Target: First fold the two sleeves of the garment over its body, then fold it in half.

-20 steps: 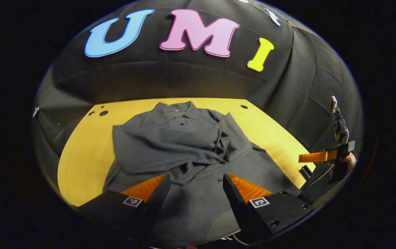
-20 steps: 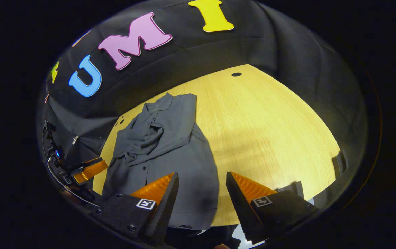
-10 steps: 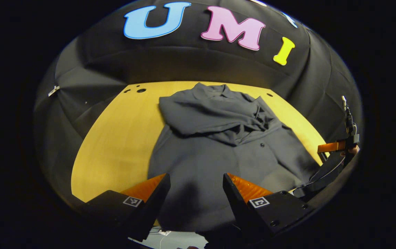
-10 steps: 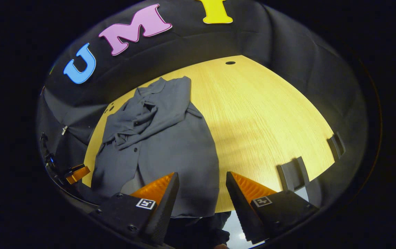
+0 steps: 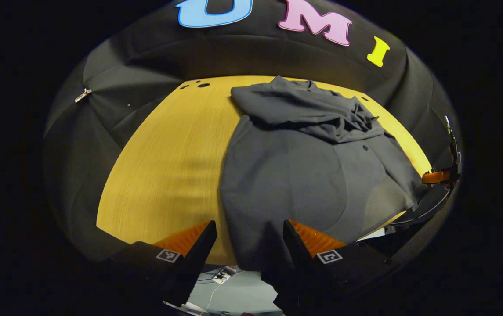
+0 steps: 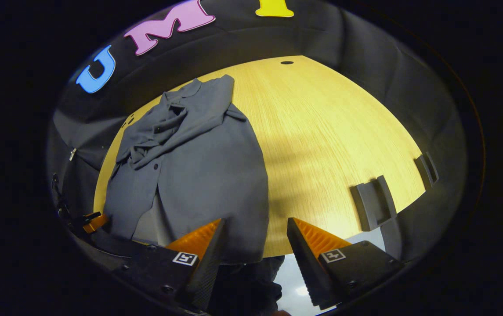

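A dark grey collared shirt [image 5: 304,171] lies on the yellow wooden table [image 5: 163,166], collar at the far end, both sleeves bunched across its chest [image 5: 317,114]. Its hem hangs a little over the near edge. In the left gripper view my left gripper [image 5: 247,245] is open, hovering at the hem's left corner with nothing between its fingers. In the right gripper view the same shirt [image 6: 194,162] lies left of centre, and my right gripper [image 6: 255,245] is open above the hem's right corner, holding nothing. The other gripper shows small at the far right [image 5: 438,177] and at the far left [image 6: 91,221].
Two dark clamp-like blocks [image 6: 374,202] sit on the table's right edge in the right gripper view. Small holes [image 5: 203,85] mark the far corners of the table. Bare wood [image 6: 321,145] stretches right of the shirt. Pale floor [image 5: 233,289] shows below the near edge.
Both grippers have drawn back toward the table's near edge, so more of the shirt and table shows. The shirt lies unchanged and both grippers stay open.
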Available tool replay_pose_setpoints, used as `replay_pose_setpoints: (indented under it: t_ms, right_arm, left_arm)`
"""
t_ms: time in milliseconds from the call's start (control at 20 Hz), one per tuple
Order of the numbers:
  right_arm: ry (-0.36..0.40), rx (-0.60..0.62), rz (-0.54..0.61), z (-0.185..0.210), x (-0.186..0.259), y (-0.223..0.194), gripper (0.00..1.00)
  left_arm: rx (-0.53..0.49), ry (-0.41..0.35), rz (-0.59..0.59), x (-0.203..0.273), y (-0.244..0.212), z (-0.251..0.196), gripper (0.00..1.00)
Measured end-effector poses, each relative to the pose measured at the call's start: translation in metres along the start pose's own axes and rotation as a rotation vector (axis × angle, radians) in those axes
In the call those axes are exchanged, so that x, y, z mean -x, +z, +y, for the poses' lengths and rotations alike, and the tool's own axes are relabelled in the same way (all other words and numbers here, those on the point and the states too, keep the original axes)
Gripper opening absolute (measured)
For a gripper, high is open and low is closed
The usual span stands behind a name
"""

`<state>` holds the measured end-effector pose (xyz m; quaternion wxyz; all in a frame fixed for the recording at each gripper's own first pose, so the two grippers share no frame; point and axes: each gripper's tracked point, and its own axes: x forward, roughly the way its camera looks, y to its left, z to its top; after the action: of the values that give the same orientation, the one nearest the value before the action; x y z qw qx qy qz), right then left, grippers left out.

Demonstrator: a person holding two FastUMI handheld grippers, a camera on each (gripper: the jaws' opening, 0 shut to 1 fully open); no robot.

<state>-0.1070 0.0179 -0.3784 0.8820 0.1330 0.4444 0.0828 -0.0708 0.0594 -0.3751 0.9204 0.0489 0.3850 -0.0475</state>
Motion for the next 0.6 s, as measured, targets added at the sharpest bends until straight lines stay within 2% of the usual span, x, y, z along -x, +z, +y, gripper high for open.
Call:
replay_pose_setpoints:
  t_ms: [250,400,600]
  right_arm:
    - [-0.04,0.049,0.076,0.005,-0.011,-0.017,0.86]
    - [-0.054,0.122,0.074,0.004,-0.015,-0.012,0.87]
    - [-0.076,0.268,0.078,0.007,-0.02,-0.015,0.9]
  left_arm:
    - [-0.031,0.007,0.065,-0.01,-0.014,0.005,0.96]
    - [-0.051,0.005,0.081,-0.014,-0.013,0.0,0.97]
    - [-0.029,0.003,0.084,-0.019,-0.01,-0.003,0.98]
